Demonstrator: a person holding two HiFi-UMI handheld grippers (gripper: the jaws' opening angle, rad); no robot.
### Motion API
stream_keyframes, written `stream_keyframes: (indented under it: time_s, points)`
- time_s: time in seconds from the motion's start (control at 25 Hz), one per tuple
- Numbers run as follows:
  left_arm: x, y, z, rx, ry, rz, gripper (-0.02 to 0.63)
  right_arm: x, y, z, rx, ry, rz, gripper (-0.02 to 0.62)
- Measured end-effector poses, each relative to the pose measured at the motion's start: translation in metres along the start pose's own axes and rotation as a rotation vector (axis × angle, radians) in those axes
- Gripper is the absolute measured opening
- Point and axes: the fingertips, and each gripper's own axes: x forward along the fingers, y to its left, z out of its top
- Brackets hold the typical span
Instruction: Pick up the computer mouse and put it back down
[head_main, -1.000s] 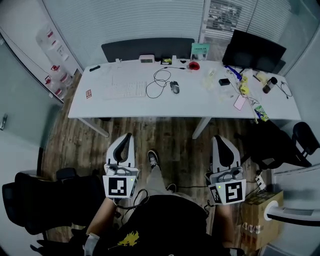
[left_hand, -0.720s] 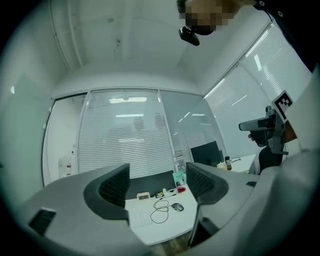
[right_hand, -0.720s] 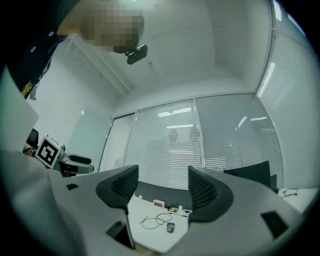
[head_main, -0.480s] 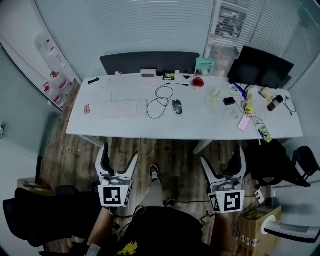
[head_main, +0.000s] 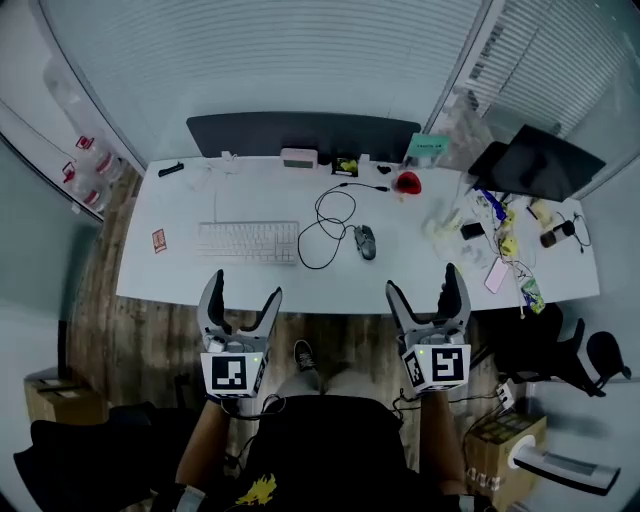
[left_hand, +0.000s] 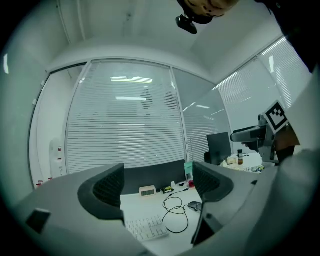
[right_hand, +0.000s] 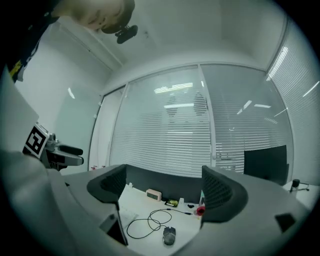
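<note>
We have carried both grippers forward. A second ago they were well short of the table (head_main: 330, 288); now the left gripper (head_main: 242, 288) and the right gripper (head_main: 422, 283) reach its near edge. Their fingers, then together, stand apart. The right ones are closing slightly, with nothing between them.

Cool, even overhead light is cast over every view, and the white desk (head_main: 170, 280) is rendered bright with faint shadows. Ceiling strips are mirrored in the far glass wall (left_hand: 125, 130). Edges are bent and darkened; the near foreground is softened.
</note>
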Motion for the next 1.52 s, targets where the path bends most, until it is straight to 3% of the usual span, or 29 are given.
stream_keyframes:
  time_s: [0.28, 0.52, 0.64, 0.8, 0.88, 1.04, 1.08, 1.16, 1.28, 1.4, 1.52]
  points:
    - [0.098, 0.022, -0.053, -0.045, 0.058, -0.073, 0.430, 0.096, -0.003, -0.097, 0.043, 0.221, -0.027, 0.454]
    - [0.186, 0.022, -0.099, -0.050, 0.138, -0.106, 0.428, 0.174, -0.034, -0.170, 0.044, 0.346, -0.007, 0.443]
    - [0.238, 0.016, -0.125, -0.038, 0.163, -0.115, 0.428, 0.215, -0.050, -0.225, 0.053, 0.421, 0.020, 0.446]
    - [0.298, 0.000, -0.192, -0.073, 0.264, -0.104, 0.428, 0.253, -0.065, -0.330, 0.076, 0.577, 0.052, 0.449]
    - [0.322, -0.010, -0.226, -0.060, 0.328, -0.105, 0.391, 0.268, -0.067, -0.376, 0.084, 0.642, 0.063, 0.449]
    - [0.351, -0.039, -0.273, -0.049, 0.438, -0.176, 0.383, 0.274, -0.057, -0.432, 0.103, 0.706, 0.076, 0.444]
    - [0.354, -0.044, -0.280, -0.057, 0.446, -0.185, 0.383, 0.272, -0.054, -0.441, 0.103, 0.716, 0.071, 0.427]
    - [0.354, -0.049, -0.292, -0.059, 0.457, -0.195, 0.383, 0.271, -0.053, -0.450, 0.095, 0.721, 0.049, 0.309]
    - [0.348, -0.047, -0.286, -0.049, 0.455, -0.200, 0.383, 0.270, -0.053, -0.444, 0.103, 0.708, 0.027, 0.305]
    - [0.337, -0.039, -0.254, -0.031, 0.421, -0.192, 0.383, 0.270, -0.053, -0.411, 0.086, 0.658, 0.039, 0.304]
    - [0.342, -0.024, -0.203, -0.019, 0.283, -0.171, 0.383, 0.287, -0.056, -0.359, 0.064, 0.562, 0.039, 0.304]
